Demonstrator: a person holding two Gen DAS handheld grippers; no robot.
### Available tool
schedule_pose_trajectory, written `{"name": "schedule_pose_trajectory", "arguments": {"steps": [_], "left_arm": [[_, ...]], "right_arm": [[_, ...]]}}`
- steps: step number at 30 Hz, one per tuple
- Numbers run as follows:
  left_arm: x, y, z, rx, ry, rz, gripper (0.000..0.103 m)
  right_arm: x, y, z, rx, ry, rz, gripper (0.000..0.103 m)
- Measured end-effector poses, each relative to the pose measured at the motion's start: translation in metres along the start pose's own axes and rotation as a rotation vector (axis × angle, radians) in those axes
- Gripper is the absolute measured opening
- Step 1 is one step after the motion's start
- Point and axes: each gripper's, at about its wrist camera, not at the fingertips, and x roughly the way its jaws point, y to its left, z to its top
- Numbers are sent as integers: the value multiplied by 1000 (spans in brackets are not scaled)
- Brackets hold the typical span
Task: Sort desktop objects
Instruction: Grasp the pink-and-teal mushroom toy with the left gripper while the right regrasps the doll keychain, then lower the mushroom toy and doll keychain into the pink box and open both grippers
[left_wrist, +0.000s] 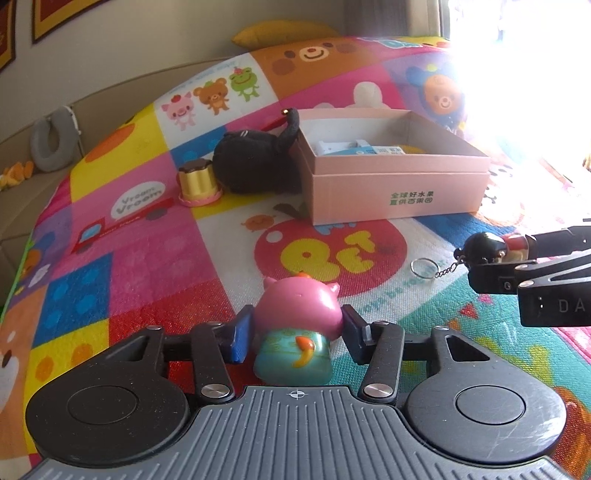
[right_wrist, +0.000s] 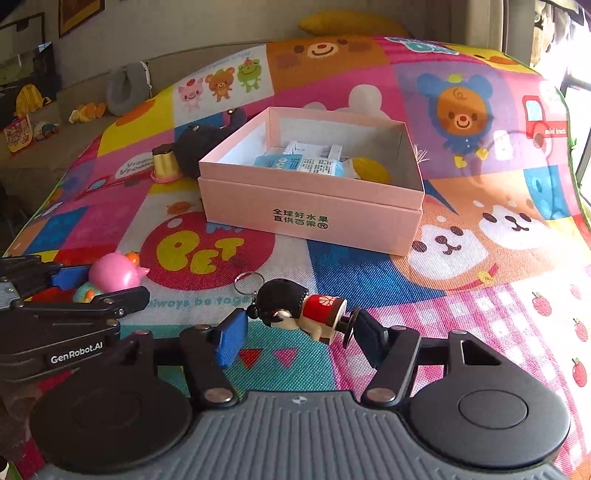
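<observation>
— Fingers first: the left gripper (left_wrist: 297, 334) has its two pads pressed in on the pink pig toy (left_wrist: 297, 321), one against each side of its round head, with the teal body hanging back toward the palm.

— And the right gripper (right_wrist: 295, 334)?

— Less settled. The doll keychain (right_wrist: 301, 312) lies crosswise between its fingers. The far end sits against the right-hand pad, but the blue pad (right_wrist: 231, 341) on the other side looks just shy of the doll's dark head. I'd call that not yet a pinch.

— So what could go wrong?

— The pig's head is smooth and rounded; squeezed only at its widest part, it could squirt forward out of the pads when lifted. The doll might roll, and its ring (right_wrist: 245, 282) and chain trail ahead of the fingertips on the mat (right_wrist: 369, 273), so they could snag.

— Where's it all headed?

— Probably the pink box (right_wrist: 314, 206), well beyond both sets of fingertips, already holding packets. The two grippers sit close, side by side; moving together they could knock each other.
</observation>
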Motion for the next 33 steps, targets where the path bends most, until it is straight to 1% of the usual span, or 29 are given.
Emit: {"name": "schedule_pose_trajectory", "arguments": {"steps": [6, 13, 18, 23, 26, 28, 31, 33], "left_arm": [[-33, -8, -5, 55, -46, -34, 54], [-73, -11, -1, 85, -147, -48, 54], [-89, -10, 10, 83, -208, -42, 54], [-96, -15, 23, 112, -254, -39, 54], [-92, -19, 37, 137, -287, -33, 54], [-87, -20, 52, 143, -315, -25, 54], [-73, -22, 84, 140, -362, -22, 54], [-59, -24, 107, 136, -392, -27, 54]], "right_arm": [[-39, 3, 8, -13, -34, 12, 64], [-83, 15, 17, -81, -93, -18, 64], [-106, 20, 28, -109, -142, -25, 63], [-116, 20, 38, -121, -170, -36, 63], [-119, 17, 49, -126, -188, -47, 63], [-120, 10, 63, -119, -212, -54, 63], [-118, -6, 97, -79, -255, -68, 63], [-110, -18, 127, -56, -274, -78, 63]]}}
